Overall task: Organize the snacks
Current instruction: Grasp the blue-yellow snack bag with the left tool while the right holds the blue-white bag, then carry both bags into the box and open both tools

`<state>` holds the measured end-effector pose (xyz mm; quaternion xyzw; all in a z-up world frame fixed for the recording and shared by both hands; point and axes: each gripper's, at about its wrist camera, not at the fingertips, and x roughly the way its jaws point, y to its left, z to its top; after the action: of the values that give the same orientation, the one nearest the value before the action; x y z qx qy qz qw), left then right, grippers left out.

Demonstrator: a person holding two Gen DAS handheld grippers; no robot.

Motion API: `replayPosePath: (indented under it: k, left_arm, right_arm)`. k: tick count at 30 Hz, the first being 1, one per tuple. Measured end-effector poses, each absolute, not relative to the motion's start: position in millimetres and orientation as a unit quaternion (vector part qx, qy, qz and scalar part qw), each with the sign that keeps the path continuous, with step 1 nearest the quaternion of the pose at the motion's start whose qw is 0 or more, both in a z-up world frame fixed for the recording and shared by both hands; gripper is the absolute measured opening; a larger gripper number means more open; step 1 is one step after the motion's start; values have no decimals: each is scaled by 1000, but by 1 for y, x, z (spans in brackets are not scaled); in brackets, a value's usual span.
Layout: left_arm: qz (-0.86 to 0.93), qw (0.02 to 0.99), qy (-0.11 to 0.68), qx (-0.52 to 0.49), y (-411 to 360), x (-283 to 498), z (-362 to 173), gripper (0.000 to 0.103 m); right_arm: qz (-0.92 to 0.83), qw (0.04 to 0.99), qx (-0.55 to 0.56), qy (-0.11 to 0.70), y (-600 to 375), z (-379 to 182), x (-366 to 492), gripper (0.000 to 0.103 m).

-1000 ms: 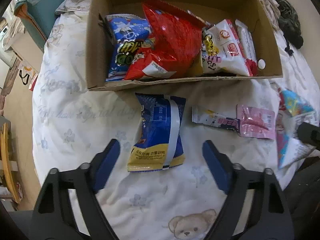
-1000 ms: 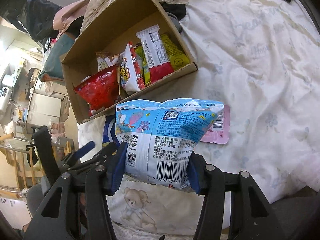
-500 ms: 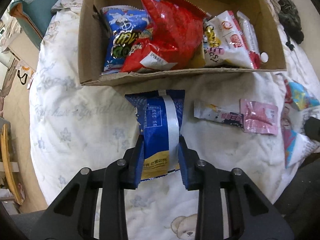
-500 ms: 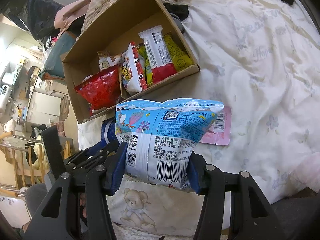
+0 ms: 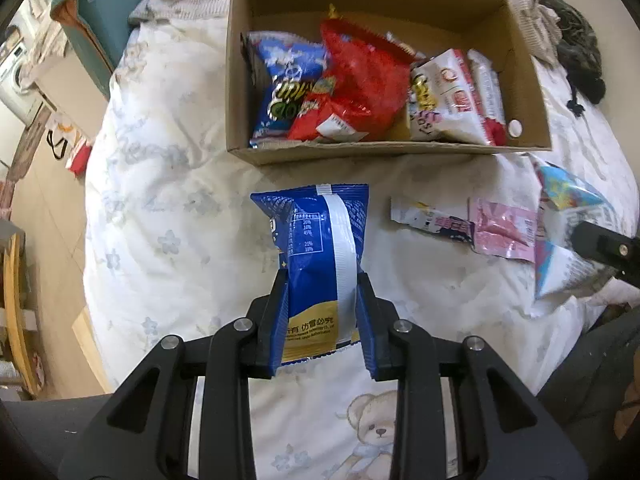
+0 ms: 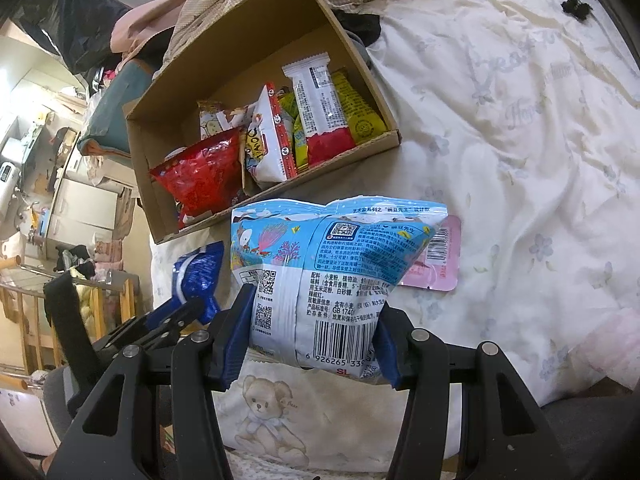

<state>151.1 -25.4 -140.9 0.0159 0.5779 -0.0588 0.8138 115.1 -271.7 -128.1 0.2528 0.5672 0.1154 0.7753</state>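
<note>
My left gripper [image 5: 322, 312] is shut on a dark blue snack bag [image 5: 316, 248] with a white seam, held a little above the bedspread, just in front of the cardboard box [image 5: 384, 151]. The box holds a red bag [image 5: 360, 80], a blue bag [image 5: 286, 76] and white packs [image 5: 448, 100]. In the right wrist view my right gripper [image 6: 314, 328] is shut on a light blue snack bag [image 6: 332, 264], lifted over the bed. The left gripper [image 6: 176, 312] with its blue bag [image 6: 198, 272] shows at the lower left there.
A small white-and-purple packet [image 5: 430, 219] and a pink packet [image 5: 504, 230] lie on the white flowered bedspread [image 5: 160, 208] right of the blue bag. Clothes are piled behind the box. The floor and furniture lie off the bed's left edge.
The left jaws closed on the dark blue bag and lifted it off the bedspread. The right gripper stayed still with its light blue bag.
</note>
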Motion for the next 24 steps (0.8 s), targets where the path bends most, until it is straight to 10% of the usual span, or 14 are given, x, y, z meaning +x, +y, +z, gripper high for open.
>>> replayPosePath:
  k: [24]
  left_arm:
    - [-45,882,470,-14,3,117,-54,27]
  right_arm:
    - [208,806,272,483,-258,-79,95,56]
